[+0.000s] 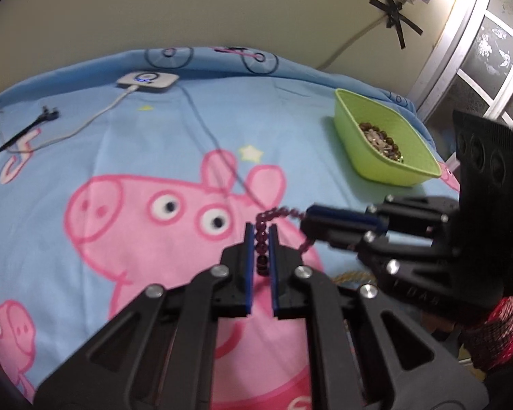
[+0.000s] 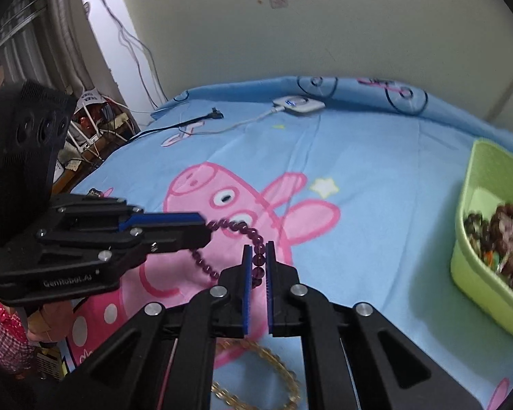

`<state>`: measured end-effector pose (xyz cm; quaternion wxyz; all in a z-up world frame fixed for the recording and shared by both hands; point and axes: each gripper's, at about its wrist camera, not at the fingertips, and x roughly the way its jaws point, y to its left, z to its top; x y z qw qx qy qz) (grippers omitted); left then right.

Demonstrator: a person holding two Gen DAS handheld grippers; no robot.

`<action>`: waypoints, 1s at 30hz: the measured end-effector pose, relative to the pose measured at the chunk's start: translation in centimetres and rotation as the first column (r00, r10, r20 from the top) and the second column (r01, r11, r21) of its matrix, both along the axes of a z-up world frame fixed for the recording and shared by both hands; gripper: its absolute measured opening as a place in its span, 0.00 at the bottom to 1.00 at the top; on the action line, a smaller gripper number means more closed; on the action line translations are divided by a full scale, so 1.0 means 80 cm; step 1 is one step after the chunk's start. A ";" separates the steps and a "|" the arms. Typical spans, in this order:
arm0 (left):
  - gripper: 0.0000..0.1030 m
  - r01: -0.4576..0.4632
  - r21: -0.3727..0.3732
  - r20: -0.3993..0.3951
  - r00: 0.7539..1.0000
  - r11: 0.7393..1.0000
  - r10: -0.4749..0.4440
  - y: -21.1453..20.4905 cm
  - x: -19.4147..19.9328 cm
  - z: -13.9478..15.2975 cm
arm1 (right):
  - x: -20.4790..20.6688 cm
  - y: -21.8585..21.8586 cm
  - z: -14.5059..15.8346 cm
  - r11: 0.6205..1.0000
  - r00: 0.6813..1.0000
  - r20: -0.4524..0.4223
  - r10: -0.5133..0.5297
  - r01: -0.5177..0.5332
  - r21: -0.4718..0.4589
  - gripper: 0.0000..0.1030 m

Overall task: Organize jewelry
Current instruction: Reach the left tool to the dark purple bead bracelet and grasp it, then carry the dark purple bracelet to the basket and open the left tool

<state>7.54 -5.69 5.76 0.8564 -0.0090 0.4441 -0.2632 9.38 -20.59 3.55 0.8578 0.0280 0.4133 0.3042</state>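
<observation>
Pinching the purple bead bracelet [image 1: 261, 235] between both tools, I had my left gripper [image 1: 260, 239] clamped on one side, my right gripper [image 2: 259, 259] on the other, above the pig bedsheet [image 1: 119, 157]. Green basket [image 1: 366, 167] of beads sat farther back.

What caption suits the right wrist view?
Both claws pinch a purple bead bracelet above the cartoon bedsheet.

My right gripper [image 2: 259, 266] pinches one end of a purple bead bracelet [image 2: 237, 228], and my left gripper [image 2: 207, 230] pinches the other end. The beads hang between them above a blue pig blanket [image 2: 376, 177]. A green bin [image 2: 485, 205] of beads sits on the right, and a gold bracelet [image 2: 273, 379] lies below.
</observation>
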 end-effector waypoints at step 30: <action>0.07 0.085 -0.008 0.048 0.995 0.996 -0.084 -0.142 0.110 0.050 | 0.034 -0.252 0.057 0.874 0.894 0.048 -0.446 0.424 0.237 0.00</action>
